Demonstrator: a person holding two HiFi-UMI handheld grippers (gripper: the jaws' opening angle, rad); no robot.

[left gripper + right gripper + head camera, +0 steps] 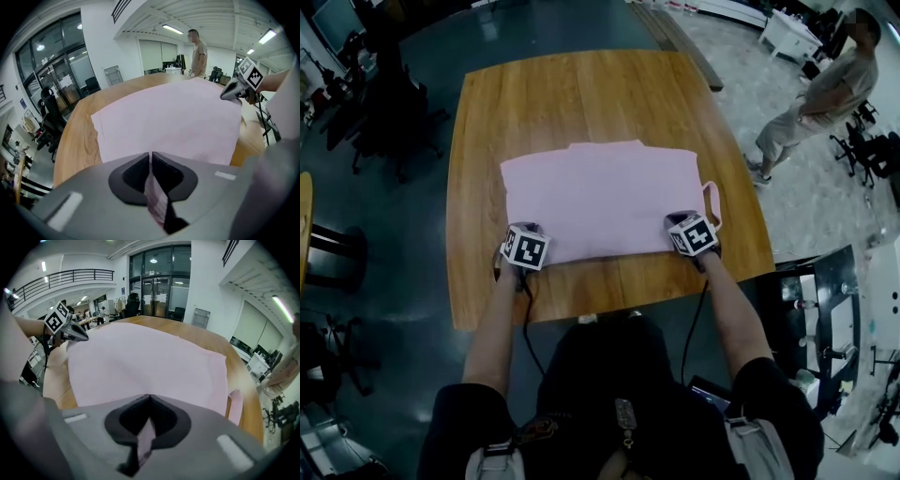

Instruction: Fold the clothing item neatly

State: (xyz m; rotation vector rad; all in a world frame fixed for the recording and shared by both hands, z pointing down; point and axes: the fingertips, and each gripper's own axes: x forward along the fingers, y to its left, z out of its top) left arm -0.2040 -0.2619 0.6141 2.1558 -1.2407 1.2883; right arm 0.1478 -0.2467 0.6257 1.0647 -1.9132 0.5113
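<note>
The pink garment (605, 202) lies spread flat in the middle of the desk (581, 94). The left tongs (151, 159) pinch its near left corner. The right tongs (149, 401) pinch its near right corner, both closed on cloth.

Nothing legible (the marker cubes (525, 248) show only square patterns).

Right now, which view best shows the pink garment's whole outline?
The head view: the pink garment lies flat on the wooden table with nearly its whole outline in sight. Each gripper view looks across it from the near edge, where cloth is pinched in the jaws, so the far edge is foreshortened.
</note>
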